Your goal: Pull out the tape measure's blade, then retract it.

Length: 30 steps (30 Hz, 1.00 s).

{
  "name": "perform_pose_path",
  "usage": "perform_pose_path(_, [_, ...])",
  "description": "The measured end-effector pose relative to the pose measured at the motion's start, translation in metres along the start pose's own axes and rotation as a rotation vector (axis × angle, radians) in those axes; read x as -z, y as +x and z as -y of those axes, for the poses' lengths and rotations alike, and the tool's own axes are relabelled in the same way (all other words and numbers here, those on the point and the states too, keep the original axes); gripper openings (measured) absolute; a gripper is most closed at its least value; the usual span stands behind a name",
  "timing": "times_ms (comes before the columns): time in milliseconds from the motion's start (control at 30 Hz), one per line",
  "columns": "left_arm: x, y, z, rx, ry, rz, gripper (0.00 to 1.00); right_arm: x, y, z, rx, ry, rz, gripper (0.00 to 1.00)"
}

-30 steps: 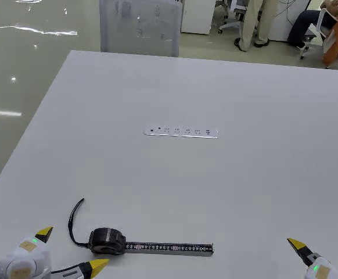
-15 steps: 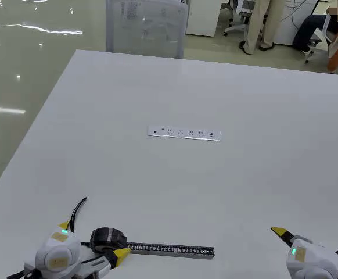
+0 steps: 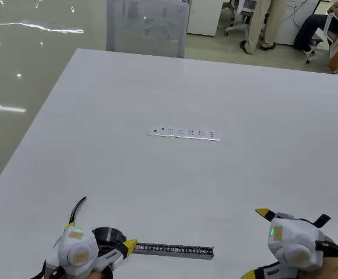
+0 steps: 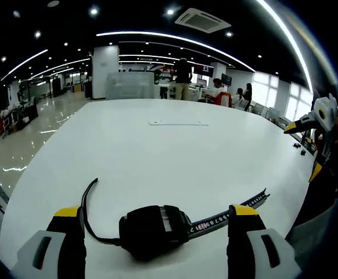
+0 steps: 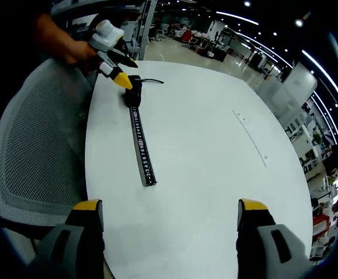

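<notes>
My left gripper [image 4: 157, 212] has come forward, fingers spread astride the tape measure [image 4: 154, 229] near the table [image 3: 186, 87] edge, blade [image 3: 175, 250] already drawn out; right gripper [image 3: 256, 244], fingers also spread, has edged nearer, so retraction probably comes next.

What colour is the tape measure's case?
The case is black; left gripper view shows it best.

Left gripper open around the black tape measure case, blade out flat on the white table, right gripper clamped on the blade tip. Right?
No. The right gripper is open and apart from the blade tip; the right gripper view shows it. The rest stands: left gripper open around the black tape measure case, its blade out flat on the white table.
</notes>
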State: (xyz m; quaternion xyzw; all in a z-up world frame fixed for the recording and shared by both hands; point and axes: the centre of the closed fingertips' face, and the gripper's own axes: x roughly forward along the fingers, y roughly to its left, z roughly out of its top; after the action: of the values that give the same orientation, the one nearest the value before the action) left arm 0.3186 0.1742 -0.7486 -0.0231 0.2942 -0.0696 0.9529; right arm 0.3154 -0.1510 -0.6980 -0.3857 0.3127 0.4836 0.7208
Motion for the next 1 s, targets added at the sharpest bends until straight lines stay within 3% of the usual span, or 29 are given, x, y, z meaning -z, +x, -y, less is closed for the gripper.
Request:
perform_pose_path(167, [0.013, 0.009, 0.01, 0.026, 0.022, -0.013, 1.0, -0.009, 0.016, 0.004, -0.047, -0.024, 0.003, 0.95])
perform_pose_path(333, [0.025, 0.015, 0.01, 0.037, 0.063, -0.037, 1.0, -0.007, 0.042, -0.004, -0.118, -0.058, -0.042, 0.94])
perform_pose_path(400, [0.024, 0.018, 0.008, 0.03, 0.087, -0.027, 1.0, -0.007, 0.052, -0.006, -0.135, -0.059, -0.05, 0.93])
perform_pose_path(567, [0.023, 0.018, 0.008, 0.032, 0.067, -0.019, 1.0, -0.003, 0.07, -0.012, -0.185, -0.047, -0.071, 0.9])
perform_pose_path(667, [0.015, 0.018, 0.008, 0.033, 0.053, 0.02, 1.0, -0.001, 0.077, -0.013, -0.199, -0.037, -0.074, 0.88])
perform_pose_path(767, [0.017, 0.019, 0.006, 0.031, 0.056, 0.016, 1.0, 0.0, 0.083, -0.015, -0.212, -0.046, -0.063, 0.79])
perform_pose_path(1000, [0.016, 0.02, 0.007, 0.037, 0.063, 0.026, 1.0, 0.008, 0.1, -0.023, -0.252, -0.041, -0.081, 0.72])
